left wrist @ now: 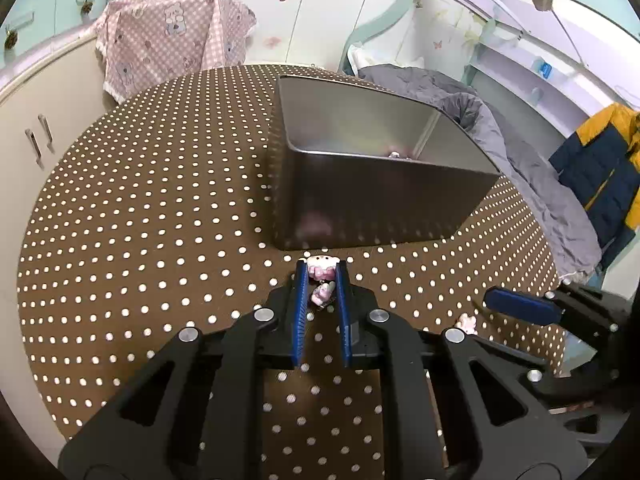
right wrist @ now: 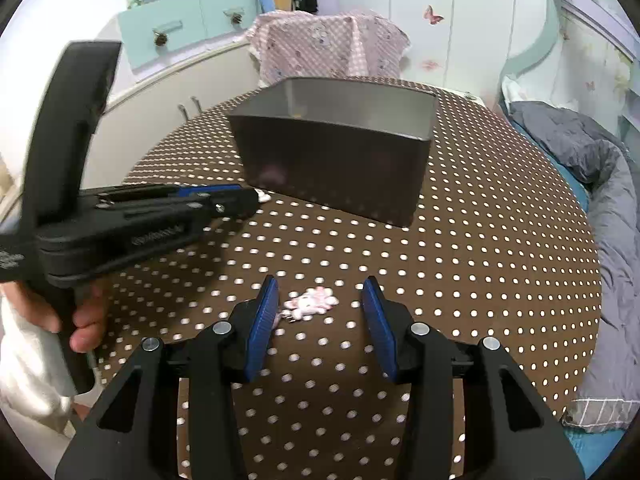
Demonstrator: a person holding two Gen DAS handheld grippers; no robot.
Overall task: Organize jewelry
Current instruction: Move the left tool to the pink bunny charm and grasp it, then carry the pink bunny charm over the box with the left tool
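On the brown dotted tablecloth (left wrist: 160, 220), a pink and white charm (left wrist: 321, 280) is pinched between the blue pads of my left gripper (left wrist: 321, 267), which is shut on it just in front of the metal box (left wrist: 360, 196). From the right wrist view, that left gripper (right wrist: 252, 200) shows from the side near the box (right wrist: 340, 176). A second pink and white charm (right wrist: 310, 303) lies flat between the fingers of my right gripper (right wrist: 321, 280), which stands open with neither pad touching it. Something small and pale (left wrist: 394, 155) lies inside the box.
A person's hand (right wrist: 80, 320) holds the left gripper's handle. A pink checked cloth (right wrist: 328, 48) hangs behind the round table. A grey quilt (right wrist: 616, 220) lies on the bed at the right, with a blue and yellow jacket (left wrist: 600, 168). Cream cabinets (left wrist: 36, 148) stand to the left.
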